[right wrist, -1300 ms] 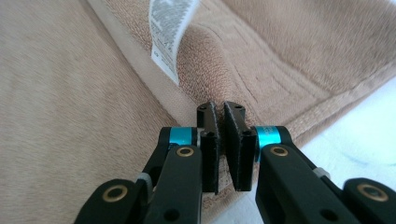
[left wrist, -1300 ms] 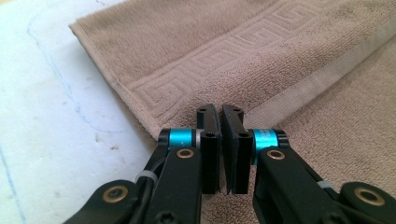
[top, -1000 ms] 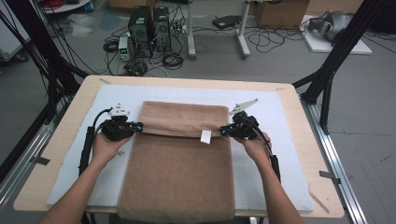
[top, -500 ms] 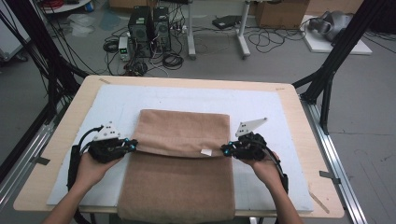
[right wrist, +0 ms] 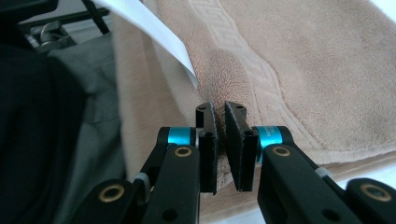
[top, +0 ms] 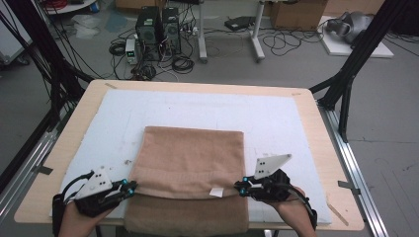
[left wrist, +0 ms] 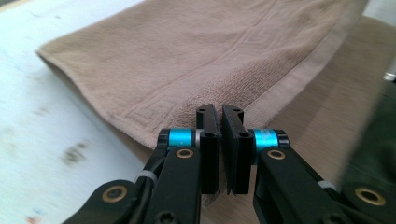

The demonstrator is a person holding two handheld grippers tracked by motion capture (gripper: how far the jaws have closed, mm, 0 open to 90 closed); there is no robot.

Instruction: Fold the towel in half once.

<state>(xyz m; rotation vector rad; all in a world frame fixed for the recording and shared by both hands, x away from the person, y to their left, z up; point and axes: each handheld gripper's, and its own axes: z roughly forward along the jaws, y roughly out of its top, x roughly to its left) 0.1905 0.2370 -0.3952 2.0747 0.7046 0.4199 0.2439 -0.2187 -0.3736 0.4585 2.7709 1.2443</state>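
Hand-held grippers (top: 129, 186) (top: 241, 187) pinching towel (top: 190, 160) corners

Brown towel (top: 190, 163) folded on the white mat (top: 276, 113) of the desk (top: 321, 123); left gripper (top: 129, 186) and right gripper (top: 240, 186) pinch its folded-over corners.

My left gripper (top: 129, 187) and right gripper (top: 240, 186) are black, with cyan collars beside the jaws, brass-coloured pivot screws behind them, grey three-cornered plates on top, and trailing black cables.
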